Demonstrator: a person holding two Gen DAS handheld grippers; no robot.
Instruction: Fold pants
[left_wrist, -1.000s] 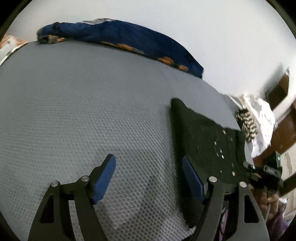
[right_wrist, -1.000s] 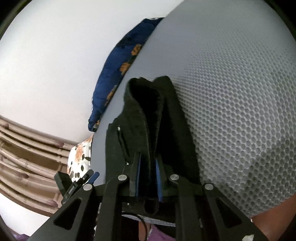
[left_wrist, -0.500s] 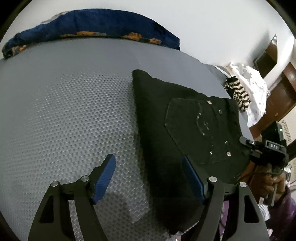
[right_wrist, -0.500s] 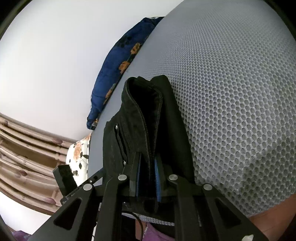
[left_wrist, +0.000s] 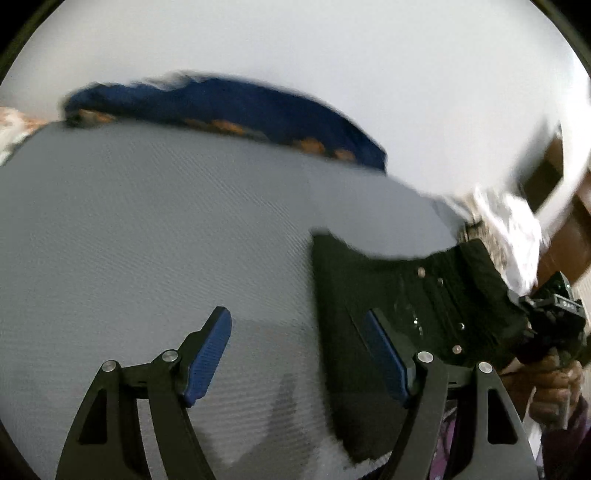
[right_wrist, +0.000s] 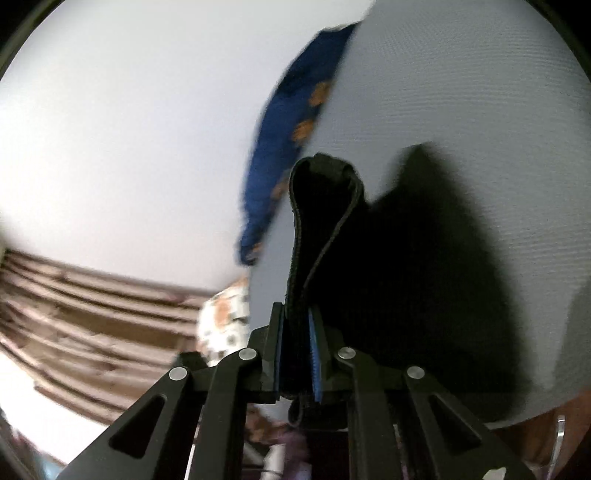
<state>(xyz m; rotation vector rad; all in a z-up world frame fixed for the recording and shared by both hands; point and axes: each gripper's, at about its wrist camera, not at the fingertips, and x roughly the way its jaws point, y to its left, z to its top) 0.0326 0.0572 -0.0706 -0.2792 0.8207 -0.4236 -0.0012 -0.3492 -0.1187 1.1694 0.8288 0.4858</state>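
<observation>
While both views are smeared by motion blur, the nearest things read clearly enough. Closest to the right wrist camera, the right gripper (right_wrist: 295, 332) has its blue-padded jaws pinched tight on a thick fold of the black pants (right_wrist: 406, 277), with only the cloth's thickness between the pads; a looped edge of the fabric stands up just beyond the fingertips, and the bulk of the garment spreads dark to the right over the grey honeycomb-textured mattress (right_wrist: 480, 110).

Nearest the left wrist camera, the left gripper (left_wrist: 299, 325) has its jaws spread wide and grips nothing. One blue pad hovers over bare grey mattress (left_wrist: 147, 240); the other overlaps the pants (left_wrist: 424, 295) in view, though contact cannot be judged. The garment lies at the right near part of the surface, its studded pocket area facing up, with its far right corner raised toward the right gripper (left_wrist: 550, 314), held in a hand at the frame's edge.

Farther back, a blue blanket with orange flowers (left_wrist: 229, 103) lies along the mattress's far edge, against a plain white wall (left_wrist: 332, 44).
</observation>
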